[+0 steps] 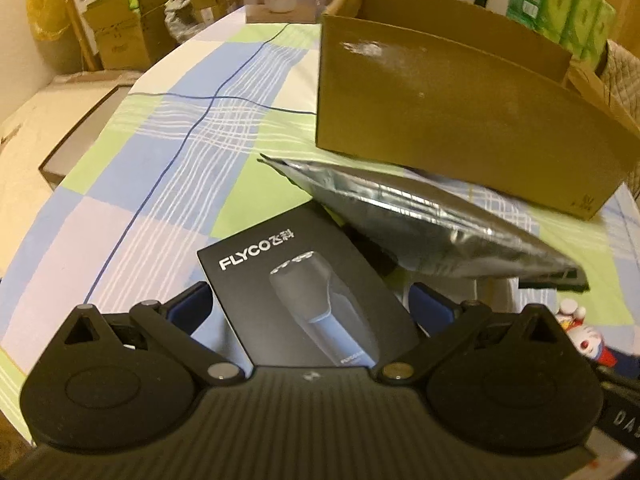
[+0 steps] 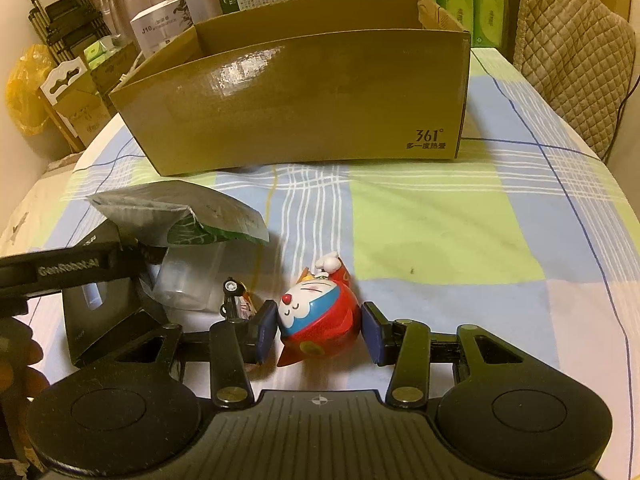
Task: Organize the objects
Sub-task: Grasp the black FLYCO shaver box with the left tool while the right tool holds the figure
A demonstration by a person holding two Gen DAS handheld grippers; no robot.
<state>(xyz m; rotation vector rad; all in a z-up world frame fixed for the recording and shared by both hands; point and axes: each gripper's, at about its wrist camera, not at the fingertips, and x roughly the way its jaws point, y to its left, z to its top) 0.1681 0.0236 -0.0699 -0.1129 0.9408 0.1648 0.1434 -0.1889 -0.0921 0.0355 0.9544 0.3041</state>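
Note:
In the left wrist view my left gripper (image 1: pixel 310 300) has its blue pads on both sides of a black FLYCO shaver box (image 1: pixel 304 292), which lies tilted between them; the jaws are wide apart. A silver foil pouch (image 1: pixel 420 216) rests beyond it, leaning over the box. An open brown cardboard box (image 1: pixel 460 120) stands behind. In the right wrist view my right gripper (image 2: pixel 320 330) is open around a red and blue Doraemon toy (image 2: pixel 316 316) lying on the cloth, with the pads beside it but apart. The cardboard box (image 2: pixel 304 104) stands ahead; the pouch (image 2: pixel 180 212) is at left.
A checked blue, green and white cloth (image 2: pixel 440 220) covers the table. A clear plastic container (image 2: pixel 188 280) and a small black item (image 2: pixel 232 292) lie left of the toy. A quilted chair back (image 2: pixel 572 48) stands at the right. Cartons and green packs (image 1: pixel 568 12) crowd the background.

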